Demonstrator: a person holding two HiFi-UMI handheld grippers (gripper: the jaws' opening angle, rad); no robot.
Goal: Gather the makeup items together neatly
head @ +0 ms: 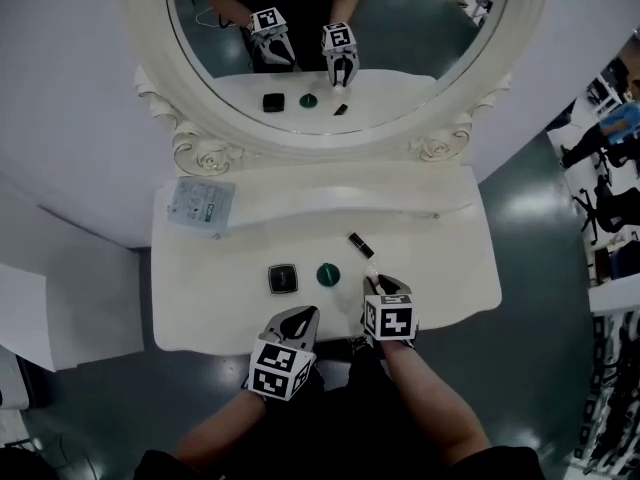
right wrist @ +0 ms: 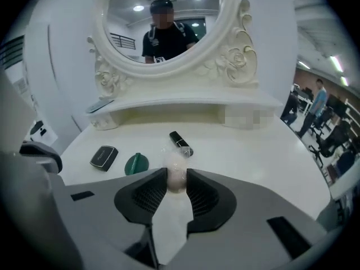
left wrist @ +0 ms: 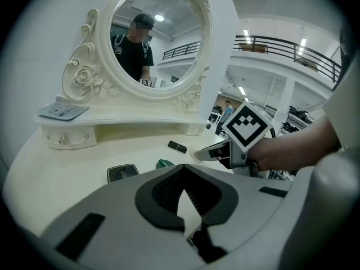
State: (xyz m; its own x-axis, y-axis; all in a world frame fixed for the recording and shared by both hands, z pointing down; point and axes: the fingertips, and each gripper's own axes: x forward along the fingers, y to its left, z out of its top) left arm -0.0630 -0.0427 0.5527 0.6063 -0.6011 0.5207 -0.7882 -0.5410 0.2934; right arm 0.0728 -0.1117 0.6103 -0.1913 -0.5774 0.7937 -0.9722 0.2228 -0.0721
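Small pale plastic-wrapped item (right wrist: 175, 163) pinched mid-body in right claw (right wrist: 175, 176), over tabletop (head: 205, 303) front edge. Likely light, soft, wrapper slippery: grip gently. Black tube (head: 361, 245), green disc (head: 328, 275), black compact (head: 283, 279) nearby. Left claw (left wrist: 183, 198) closed, empty.

A white tabletop (head: 440, 268) carries a raised shelf (head: 330, 193) along its back edge. An oval mirror (head: 400, 28) in a cream frame (head: 200, 153) carved with roses stands on that shelf. A flat blue-and-white packet (head: 201, 204) lies at the shelf's left end. The dark green floor (head: 540, 218) spreads around, with black office chairs (head: 610, 203) off to the right.
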